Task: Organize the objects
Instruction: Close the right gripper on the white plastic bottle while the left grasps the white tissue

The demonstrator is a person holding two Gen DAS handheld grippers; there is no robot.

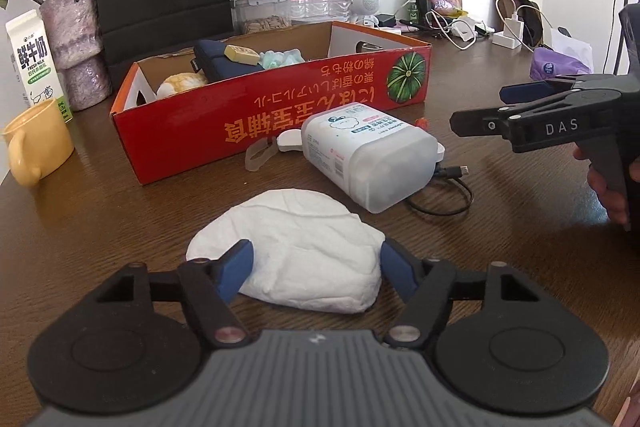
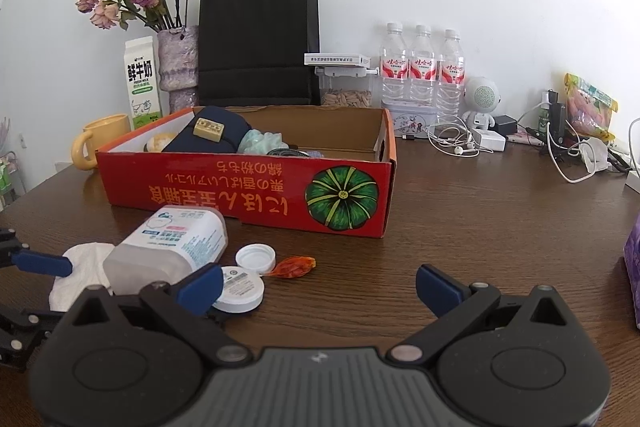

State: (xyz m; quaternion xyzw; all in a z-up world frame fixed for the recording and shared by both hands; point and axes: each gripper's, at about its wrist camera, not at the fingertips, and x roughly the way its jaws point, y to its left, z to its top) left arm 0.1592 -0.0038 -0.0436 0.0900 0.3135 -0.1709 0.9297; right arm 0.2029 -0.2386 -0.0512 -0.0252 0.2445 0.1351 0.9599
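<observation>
- Far left: yellow mug [image 1: 35, 143], milk carton [image 1: 34, 61] and a vase of dried roses [image 1: 74, 39] stand along the edge of the wooden table [image 1: 500, 247].
- Red cardboard box [image 1: 256, 123] sits mid-table, print upside down and a green pumpkin on its front wall. Inside it: a navy pouch [image 1: 218, 61] with a tan block [image 1: 241, 55] on top, a pale round thing, something mint green.
- Black paper bag [image 2: 258, 39] upright behind the box, against the wall.
- Left gripper [image 1: 316, 263]: jaws partly open and straddling a crumpled white cloth [image 1: 304, 247], which lies flat on the table in front of the box. Blue pads sit at the cloth's two sides; can't tell whether they press on it. Cloth is not lifted.
- Just beyond the cloth: a translucent plastic container [image 1: 368, 155] on its side, near the box's front wall, with a black cable [image 1: 444, 195] beside it.
- Right-wrist view: white cap [image 2: 255, 258], round white lid [image 2: 240, 289] and an orange wrapped candy [image 2: 294, 266] lie close together by the container.
- Right gripper [image 2: 320, 287]: jaws wide apart, nothing between them, over bare table to the right of the clutter.
- Back right: three water bottles [image 2: 422, 67], small white robot figure [image 2: 482, 99], earphones, chargers, snack bag.
</observation>
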